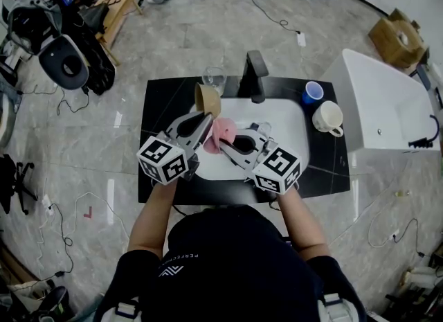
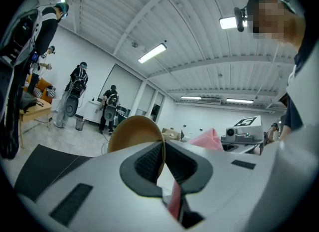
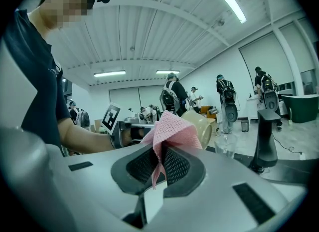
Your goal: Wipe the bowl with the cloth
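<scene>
My left gripper (image 1: 205, 121) is shut on the rim of a tan bowl (image 1: 207, 99), which it holds tilted above the white sink (image 1: 284, 120). In the left gripper view the bowl (image 2: 133, 132) rises just past the closed jaws (image 2: 162, 162). My right gripper (image 1: 232, 143) is shut on a pink cloth (image 1: 222, 133), which lies right beside the bowl. In the right gripper view the cloth (image 3: 170, 127) stands up between the jaws (image 3: 160, 164), with the bowl (image 3: 200, 126) just behind it.
A black faucet (image 1: 252, 75) stands behind the sink on the black counter (image 1: 159, 116), with a clear glass (image 1: 214, 78) to its left. A blue cup (image 1: 313, 92) and a white mug (image 1: 328, 118) sit at the right. Several people stand in the room beyond.
</scene>
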A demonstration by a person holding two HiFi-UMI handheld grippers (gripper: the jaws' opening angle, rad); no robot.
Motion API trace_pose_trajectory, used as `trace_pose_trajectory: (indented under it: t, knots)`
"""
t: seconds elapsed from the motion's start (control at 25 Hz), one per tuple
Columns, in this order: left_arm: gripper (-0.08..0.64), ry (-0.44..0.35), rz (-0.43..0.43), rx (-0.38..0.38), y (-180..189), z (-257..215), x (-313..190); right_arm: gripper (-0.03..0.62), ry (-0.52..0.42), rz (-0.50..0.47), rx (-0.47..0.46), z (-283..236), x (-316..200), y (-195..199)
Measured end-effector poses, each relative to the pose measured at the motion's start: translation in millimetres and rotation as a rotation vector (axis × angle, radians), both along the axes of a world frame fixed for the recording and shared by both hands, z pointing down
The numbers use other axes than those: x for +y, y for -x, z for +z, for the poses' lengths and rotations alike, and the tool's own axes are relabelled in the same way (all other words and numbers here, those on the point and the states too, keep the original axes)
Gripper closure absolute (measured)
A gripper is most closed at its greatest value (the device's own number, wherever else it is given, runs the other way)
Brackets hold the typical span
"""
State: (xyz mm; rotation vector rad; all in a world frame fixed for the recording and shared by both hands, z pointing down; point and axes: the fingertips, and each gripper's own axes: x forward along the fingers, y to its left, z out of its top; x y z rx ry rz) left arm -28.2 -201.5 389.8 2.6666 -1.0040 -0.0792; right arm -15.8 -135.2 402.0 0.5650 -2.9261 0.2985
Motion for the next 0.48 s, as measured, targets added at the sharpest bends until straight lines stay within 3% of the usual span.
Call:
trace_pose_trajectory:
  t: [0.48]
  knots:
    - [0.541, 0.005, -0.099, -0.19, 8, 28, 1, 0.55, 0.005, 0.054, -0.011, -1, -10, -8]
